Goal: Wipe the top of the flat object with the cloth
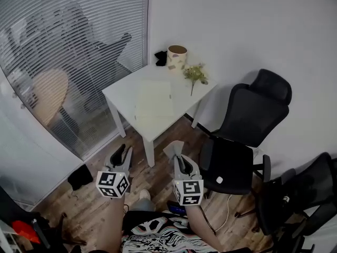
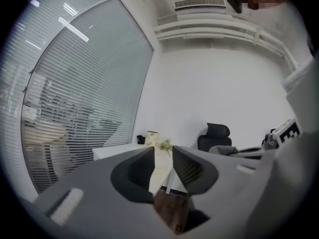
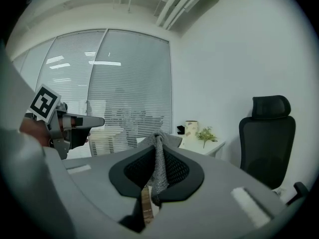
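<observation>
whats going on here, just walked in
A person holds a gripper in each hand, both short of the white table. The right gripper is shut on a grey cloth; the left gripper is open with nothing between its jaws. The pale flat object lies on the table near a cup and a green sprig. Neither gripper touches it, so wiping has not begun.

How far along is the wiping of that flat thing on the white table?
Done: the cloth is gripped in the right tongs. In hand: they hang short of the table; left tongs open, empty. Remaining: all wiping of the flat object.
</observation>
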The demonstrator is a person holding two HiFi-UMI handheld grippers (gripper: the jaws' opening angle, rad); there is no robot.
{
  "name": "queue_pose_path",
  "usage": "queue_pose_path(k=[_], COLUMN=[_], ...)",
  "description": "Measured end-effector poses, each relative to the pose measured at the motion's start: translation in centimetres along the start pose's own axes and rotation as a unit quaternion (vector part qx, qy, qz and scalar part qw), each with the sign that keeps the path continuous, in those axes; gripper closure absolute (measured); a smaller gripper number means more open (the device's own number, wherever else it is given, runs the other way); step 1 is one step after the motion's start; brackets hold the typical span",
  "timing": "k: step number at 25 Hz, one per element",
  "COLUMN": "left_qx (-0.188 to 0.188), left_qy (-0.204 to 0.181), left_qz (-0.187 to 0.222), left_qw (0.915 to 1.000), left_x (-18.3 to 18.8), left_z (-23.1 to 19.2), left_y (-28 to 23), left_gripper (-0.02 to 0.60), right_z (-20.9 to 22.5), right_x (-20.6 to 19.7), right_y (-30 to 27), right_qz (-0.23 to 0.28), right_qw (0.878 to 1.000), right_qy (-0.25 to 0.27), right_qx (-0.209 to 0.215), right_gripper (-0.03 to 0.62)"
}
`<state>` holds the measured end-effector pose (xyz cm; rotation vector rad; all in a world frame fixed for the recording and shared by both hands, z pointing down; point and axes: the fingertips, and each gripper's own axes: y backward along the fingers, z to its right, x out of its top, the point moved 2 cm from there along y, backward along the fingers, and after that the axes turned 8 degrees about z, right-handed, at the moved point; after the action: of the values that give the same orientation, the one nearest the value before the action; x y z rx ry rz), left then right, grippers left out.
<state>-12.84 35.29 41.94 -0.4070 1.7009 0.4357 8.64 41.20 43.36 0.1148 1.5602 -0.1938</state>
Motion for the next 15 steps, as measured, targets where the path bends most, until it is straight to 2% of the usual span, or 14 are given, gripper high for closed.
queue_pose_path(k=[8, 15], left_qx=[-0.004, -0.014], left_qy=[0.016, 0.020], left_qz=[-0.007, -0.025], left_qw=[0.9998, 0.9994], left_x=[-1.7, -3.7], left_z=[-1.8, -6.1], left_y=[-5.7, -15.9], left_gripper=[0.413, 0.413], right_z=[2.5, 6.0], right_x=[-0.9, -2.8], right_y=[-4.2, -14.2], right_qz=[-0.015, -0.040], right_qw=[1.000, 0.999], right_qy=[0.015, 0.011], right_qx=[-0.010, -0.024], right_gripper=[0.574, 0.574])
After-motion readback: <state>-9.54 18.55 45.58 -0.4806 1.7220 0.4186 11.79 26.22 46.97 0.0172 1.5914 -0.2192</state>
